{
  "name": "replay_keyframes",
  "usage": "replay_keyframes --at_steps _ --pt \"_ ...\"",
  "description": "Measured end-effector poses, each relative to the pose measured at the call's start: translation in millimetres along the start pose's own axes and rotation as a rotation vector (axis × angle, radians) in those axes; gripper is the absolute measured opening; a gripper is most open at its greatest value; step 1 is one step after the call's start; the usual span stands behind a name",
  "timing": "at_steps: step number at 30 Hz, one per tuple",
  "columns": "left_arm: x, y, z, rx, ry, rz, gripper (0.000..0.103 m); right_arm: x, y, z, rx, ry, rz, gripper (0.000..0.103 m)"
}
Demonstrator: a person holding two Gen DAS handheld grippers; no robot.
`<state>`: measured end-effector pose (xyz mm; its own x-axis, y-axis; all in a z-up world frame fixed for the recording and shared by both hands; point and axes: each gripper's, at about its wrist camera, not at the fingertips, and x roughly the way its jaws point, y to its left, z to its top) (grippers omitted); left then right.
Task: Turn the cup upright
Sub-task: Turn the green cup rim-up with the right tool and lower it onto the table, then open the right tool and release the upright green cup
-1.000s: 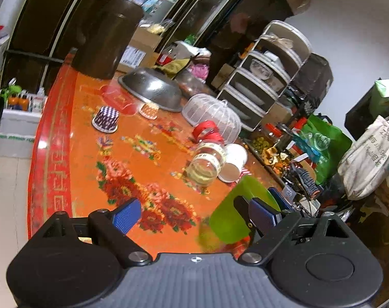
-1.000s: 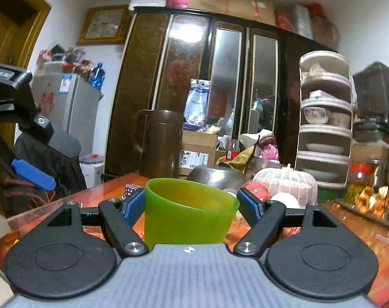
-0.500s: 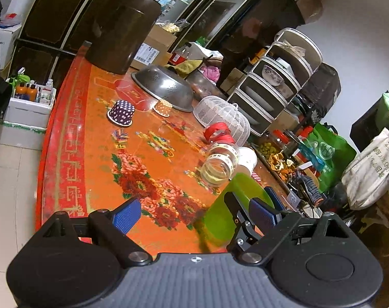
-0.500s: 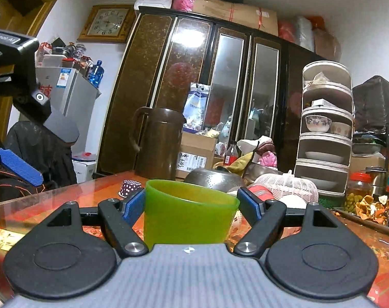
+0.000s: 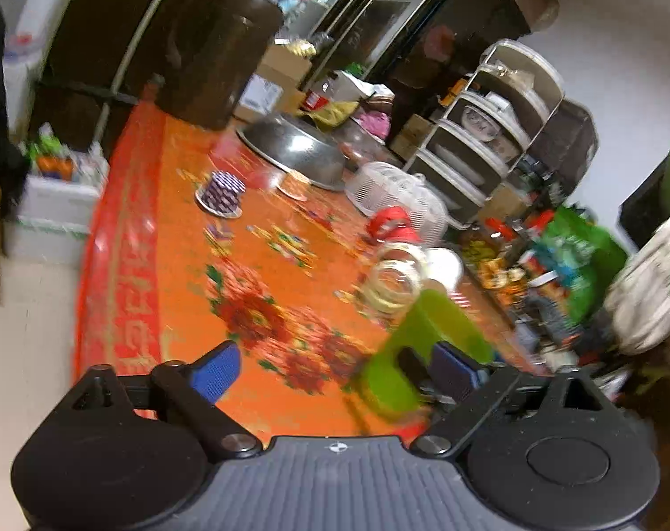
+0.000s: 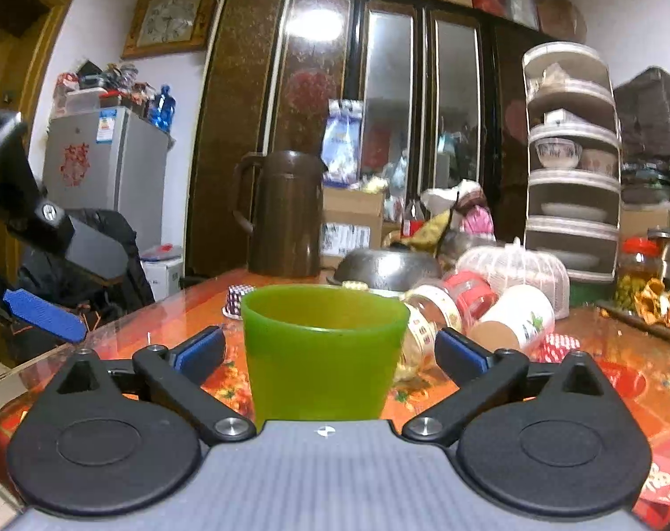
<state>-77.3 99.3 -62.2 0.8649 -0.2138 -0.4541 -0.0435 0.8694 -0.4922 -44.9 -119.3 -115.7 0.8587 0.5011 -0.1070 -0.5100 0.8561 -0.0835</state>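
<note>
A green plastic cup [image 6: 324, 352] stands upright, mouth up, on the orange flowered table [image 6: 609, 345]. My right gripper [image 6: 330, 349] is open; its blue pads stand apart on either side of the cup with a gap on each side. In the blurred left wrist view the same cup [image 5: 419, 345] is at lower right, partly behind that view's right pad. My left gripper [image 5: 335, 367] is open and empty above the table, left of the cup. It shows at the left edge of the right wrist view [image 6: 43, 314].
Behind the cup lie a glass jar with a red lid [image 6: 450, 305] and a white paper cup [image 6: 516, 323] on their sides. Further back stand a brown jug [image 6: 282, 217], an upturned metal bowl [image 6: 388, 265], a white mesh cover [image 6: 516, 265] and a small checkered cup [image 5: 222, 192]. A tiered rack [image 6: 569, 159] stands right.
My right gripper's pads have opened away from the green cup, which now stands free between them. The left gripper has shifted a little and its view is blurred.
</note>
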Motion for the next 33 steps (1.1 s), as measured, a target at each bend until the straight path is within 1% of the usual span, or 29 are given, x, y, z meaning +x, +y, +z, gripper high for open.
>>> replay_keyframes --at_steps 3,5,7,8,11,12,14,15,17,21,24,29,33 --pt "-1 -9 -5 0.104 -0.041 0.083 0.103 -18 -8 3 0.058 0.018 0.005 0.102" --pt "-3 -15 -8 0.161 -0.046 0.100 0.103 -32 -18 9 0.111 0.053 0.003 0.102" --pt "-7 -29 -9 0.234 -0.049 0.119 0.103 -40 -28 16 0.149 0.111 -0.003 0.102" --pt "-13 -37 -9 0.278 -0.062 0.128 0.103 -43 -33 21 0.168 0.146 -0.015 0.102" --pt "-36 -68 -10 0.396 -0.113 0.142 0.103 -56 -49 47 0.261 0.272 -0.081 0.102" --pt "-45 -78 -8 0.415 -0.119 0.137 0.103 -64 -53 56 0.283 0.287 -0.070 0.102" --pt "-61 -92 -6 0.422 -0.118 0.095 0.103 -82 -56 73 0.280 0.280 -0.025 0.102" --pt "-65 -98 -6 0.417 -0.105 0.083 0.103 -92 -56 80 0.263 0.269 -0.021 0.102" --pt "-73 -107 -6 0.403 -0.081 0.074 0.103 -110 -51 93 0.210 0.264 -0.047 0.102" --pt "-78 -120 -12 0.407 -0.081 0.061 0.103 -131 -47 99 0.142 0.213 -0.035 0.102" --pt "-75 -125 -13 0.403 -0.066 0.054 0.103 -122 -49 97 0.130 0.210 -0.045 0.102" --pt "-71 -130 -14 0.420 -0.047 0.104 0.103 -113 -54 90 0.157 0.229 -0.032 0.102" --pt "-66 -129 -12 0.411 -0.027 0.118 0.103 -117 -56 90 0.163 0.235 -0.030 0.102"
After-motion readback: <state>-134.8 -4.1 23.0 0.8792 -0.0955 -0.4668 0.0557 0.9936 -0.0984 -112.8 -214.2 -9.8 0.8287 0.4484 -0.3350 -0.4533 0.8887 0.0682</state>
